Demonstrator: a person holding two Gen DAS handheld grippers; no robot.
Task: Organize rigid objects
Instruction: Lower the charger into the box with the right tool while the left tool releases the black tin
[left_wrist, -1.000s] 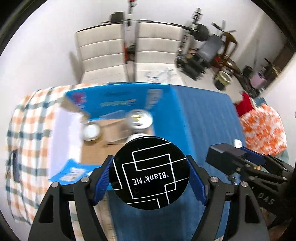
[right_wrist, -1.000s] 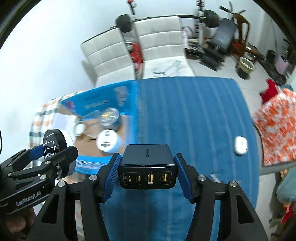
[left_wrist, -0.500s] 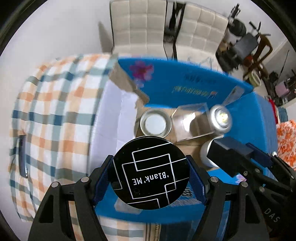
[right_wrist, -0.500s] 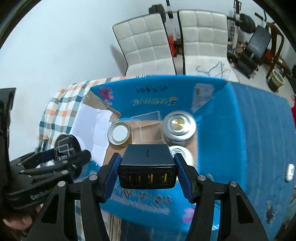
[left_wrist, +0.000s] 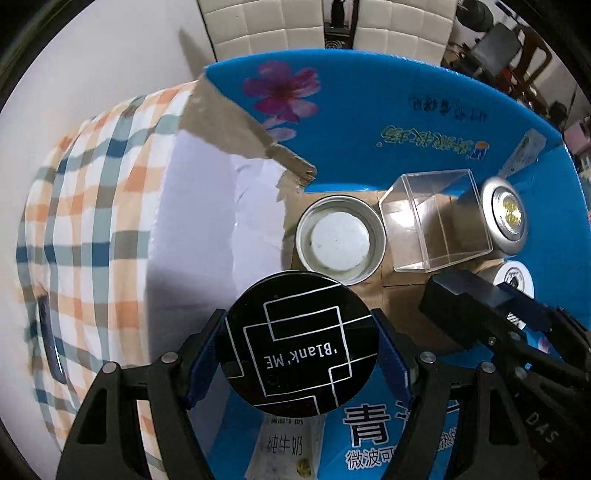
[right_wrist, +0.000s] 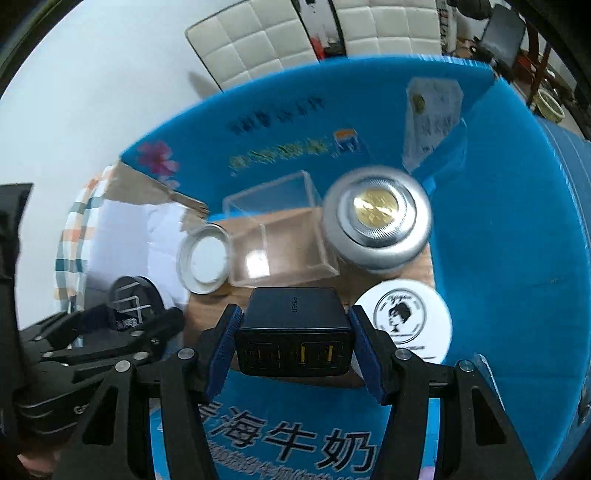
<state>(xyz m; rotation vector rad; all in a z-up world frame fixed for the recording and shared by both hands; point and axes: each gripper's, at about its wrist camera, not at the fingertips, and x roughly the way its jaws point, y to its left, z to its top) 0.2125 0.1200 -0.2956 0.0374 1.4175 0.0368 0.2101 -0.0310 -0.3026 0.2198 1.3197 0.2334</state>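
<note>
Black and round, the compact case (left_wrist: 301, 341) marked "Blank ME" sits clamped between the blue pads of the left claw (left_wrist: 301, 354), held above the near left corner of the open blue cardboard box (left_wrist: 369, 122). The right claw (right_wrist: 293, 341) grips a dark multi-port charger (right_wrist: 293, 328) by its sides, ports facing the camera, over the near middle of the same box.

On the brown box floor stand four things. An open metal tin (left_wrist: 340, 240) with a white inside sits at the left. Just beside it on the right is a clear plastic cube box (left_wrist: 434, 221). Right of that stands a silver canister (right_wrist: 376, 216) with a gold disc set in its lid. Nearer, a white round jar (right_wrist: 402, 317) with a printed portrait emblem sits just beside the charger's right side.

Left of the box, a torn brown flap (left_wrist: 236, 122) leans outward over white paper (left_wrist: 207, 206) and a plaid cloth (left_wrist: 96, 206). White padded chairs (right_wrist: 258, 37) stand beyond the box.
</note>
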